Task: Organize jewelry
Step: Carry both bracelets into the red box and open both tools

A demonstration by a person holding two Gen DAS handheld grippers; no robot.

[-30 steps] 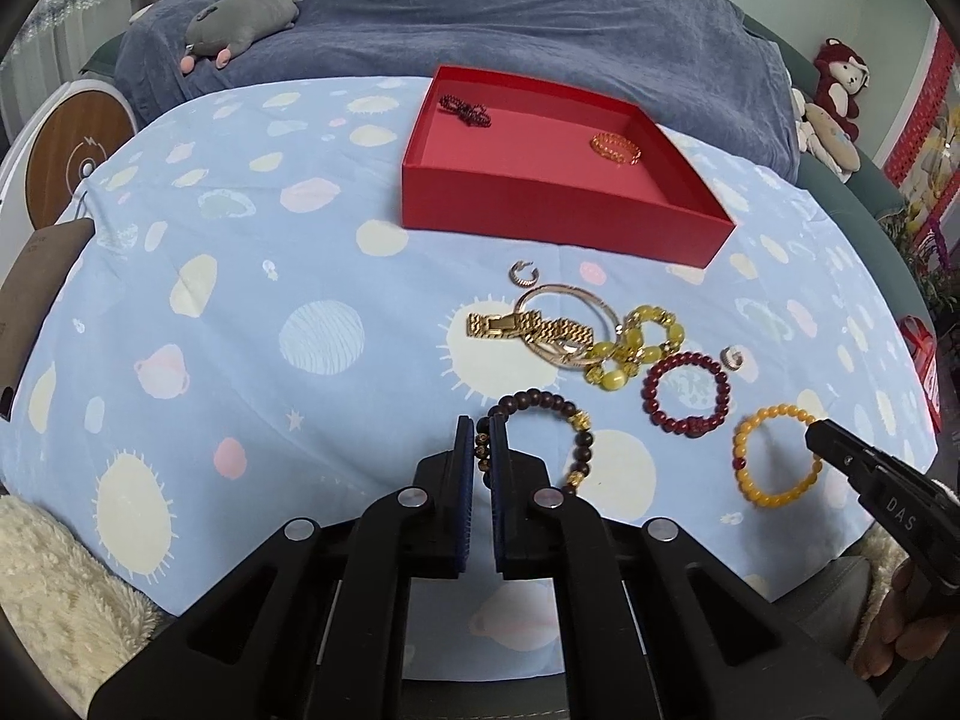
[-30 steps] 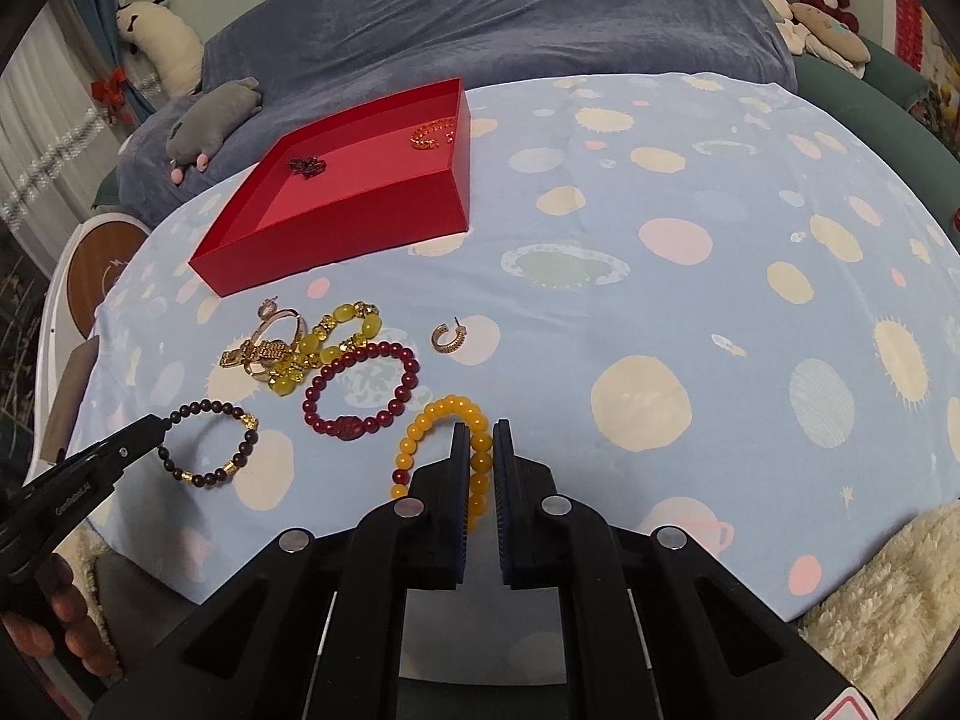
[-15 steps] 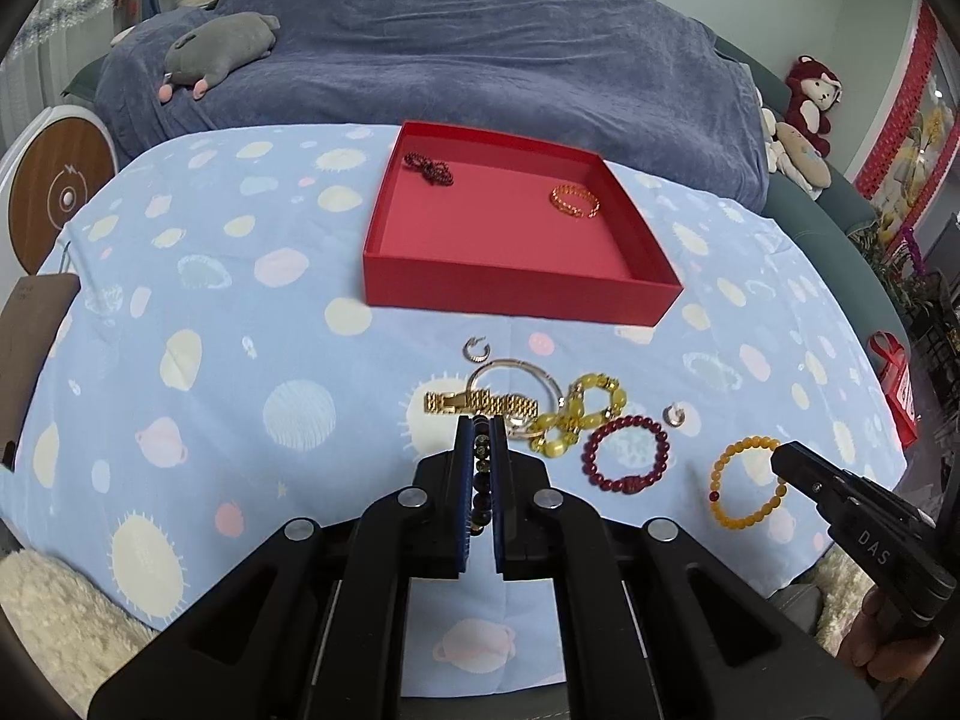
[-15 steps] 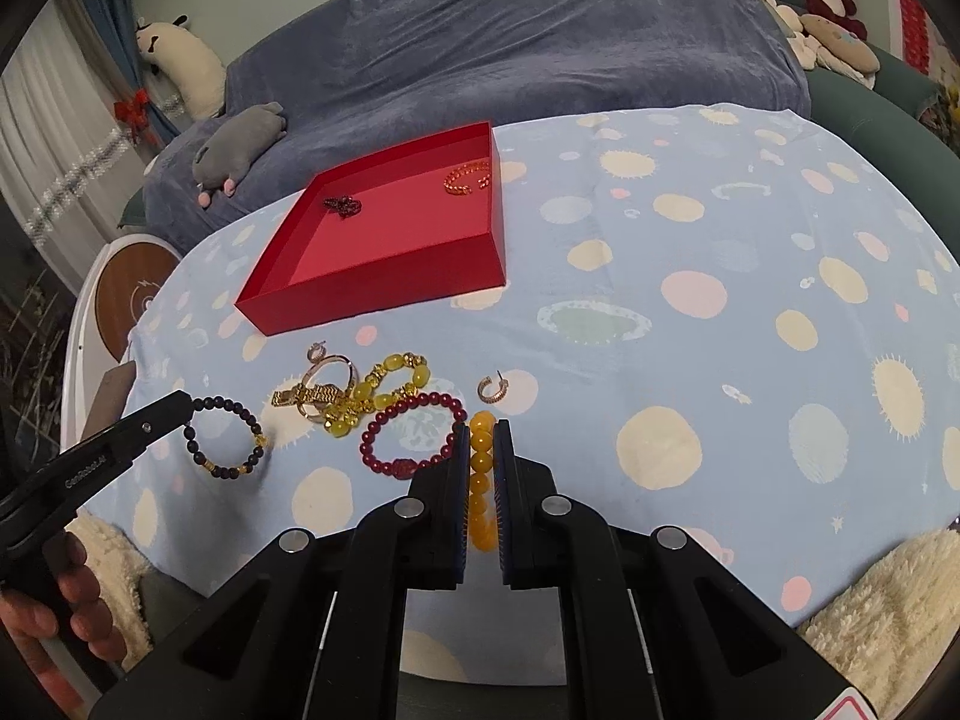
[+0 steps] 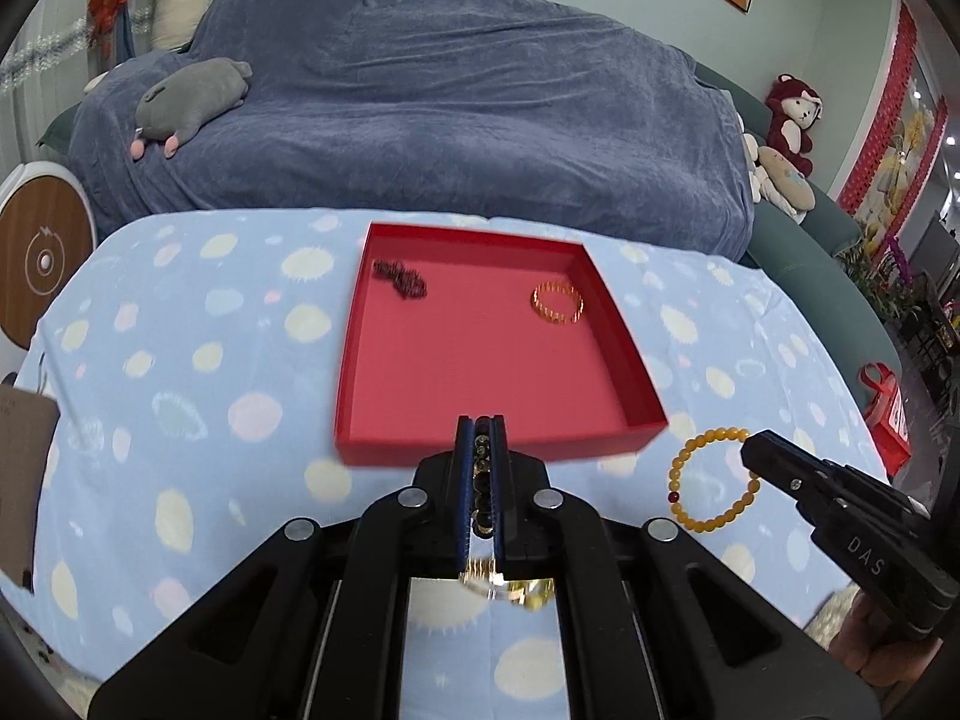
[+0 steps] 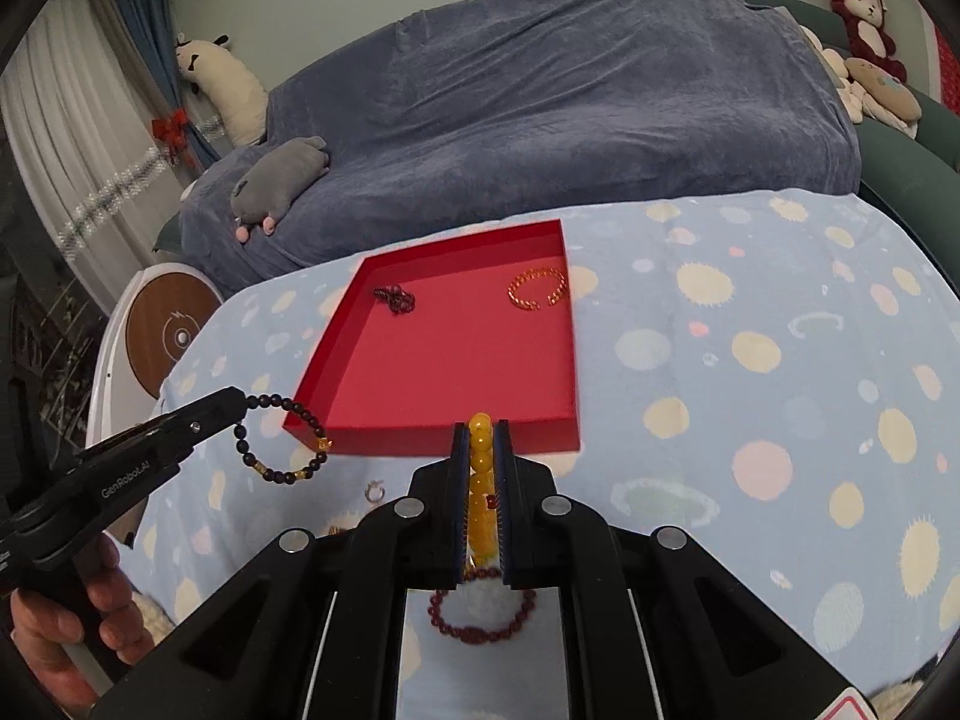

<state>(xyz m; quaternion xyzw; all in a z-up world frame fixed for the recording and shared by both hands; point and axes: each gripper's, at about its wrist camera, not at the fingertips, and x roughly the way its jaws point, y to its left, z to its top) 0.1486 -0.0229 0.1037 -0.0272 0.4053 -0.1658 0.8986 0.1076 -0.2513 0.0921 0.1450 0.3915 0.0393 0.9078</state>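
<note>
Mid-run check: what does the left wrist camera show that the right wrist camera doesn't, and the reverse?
Only the left wrist view: the yellow bead bracelet hanging as a full loop from the right gripper.

Only the right wrist view: the dark bead bracelet hanging as a full loop from the left gripper, plus a dark red bracelet and a small hoop earring on the cloth.

Both: the red tray holding a gold bangle and a dark beaded piece.

A plain red shallow cardboard tray [image 5: 384, 324]; a pale blue tablecloth [image 5: 180, 360] dotted with cream, pink and white planets; a yellow-amber bead bracelet [image 5: 708, 516]; a dark brown-and-gold bead bracelet [image 6: 282, 450]; a slate-blue sofa cover [image 5: 450, 108].
</note>
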